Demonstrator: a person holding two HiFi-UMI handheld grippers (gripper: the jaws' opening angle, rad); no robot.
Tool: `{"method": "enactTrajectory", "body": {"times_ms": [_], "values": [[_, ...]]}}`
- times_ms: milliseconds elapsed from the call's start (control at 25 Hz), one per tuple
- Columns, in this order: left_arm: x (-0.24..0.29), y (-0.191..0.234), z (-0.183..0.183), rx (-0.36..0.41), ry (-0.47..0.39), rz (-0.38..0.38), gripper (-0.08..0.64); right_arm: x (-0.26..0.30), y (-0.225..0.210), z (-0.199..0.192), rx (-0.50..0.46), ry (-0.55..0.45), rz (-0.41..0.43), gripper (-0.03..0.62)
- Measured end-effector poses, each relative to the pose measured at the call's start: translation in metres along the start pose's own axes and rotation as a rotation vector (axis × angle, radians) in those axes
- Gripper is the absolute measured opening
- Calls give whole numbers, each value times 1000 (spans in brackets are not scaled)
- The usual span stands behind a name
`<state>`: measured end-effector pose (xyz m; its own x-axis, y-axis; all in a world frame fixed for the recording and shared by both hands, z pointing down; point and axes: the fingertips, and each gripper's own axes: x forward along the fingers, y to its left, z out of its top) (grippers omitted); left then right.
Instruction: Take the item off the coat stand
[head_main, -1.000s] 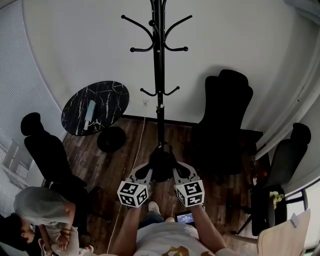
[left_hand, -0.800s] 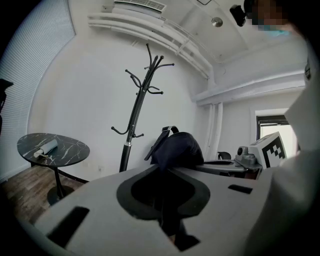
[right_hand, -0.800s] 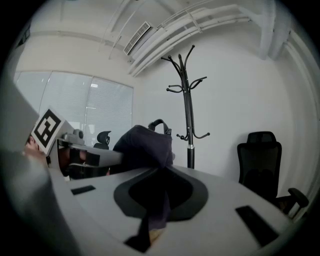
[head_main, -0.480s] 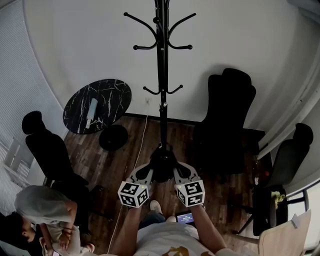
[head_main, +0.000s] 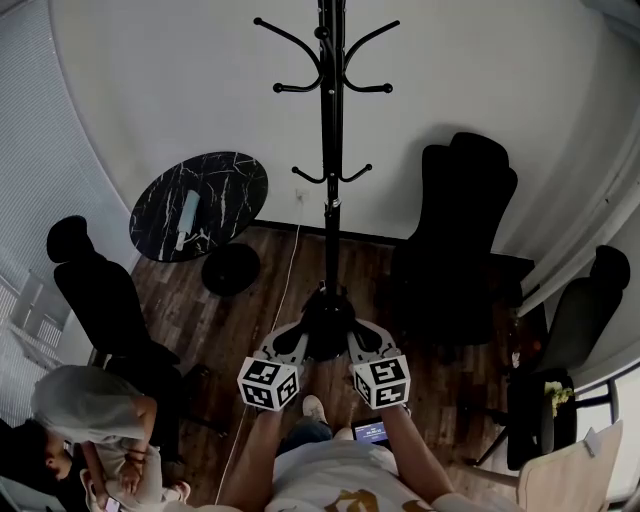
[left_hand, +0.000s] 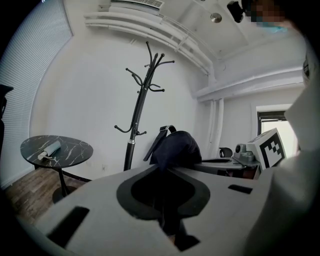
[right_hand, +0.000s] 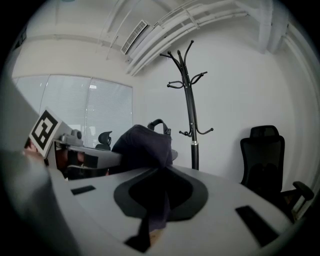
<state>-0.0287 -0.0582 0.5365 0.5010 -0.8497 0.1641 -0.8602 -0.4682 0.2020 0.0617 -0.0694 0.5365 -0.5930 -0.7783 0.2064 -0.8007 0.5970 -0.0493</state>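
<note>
My left tongs (left_hand: 167, 212) and right tongs (right_hand: 154, 212) are each clamped on a fold of the dark bag (head_main: 326, 330) slung between them, well short of the stand (head_main: 331, 200) ahead, and it looks light and floppy, so pinched cloth should hold.

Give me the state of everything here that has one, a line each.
coat stand: upright, hooks bare.
dark fabric item: off the stand, clamped between both grippers.
left gripper: shut on the dark fabric item.
right gripper: shut on the dark fabric item.
black office chair: unoccupied.
</note>
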Motion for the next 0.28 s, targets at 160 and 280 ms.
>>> {"method": "enactTrajectory", "body": {"times_ms": [160, 280], "values": [[1, 0, -2, 5, 7, 0, 31, 1, 2, -4, 0, 8, 2, 28], [0, 2, -1, 5, 8, 3, 31, 2, 3, -4, -1, 9, 8, 28]]}}
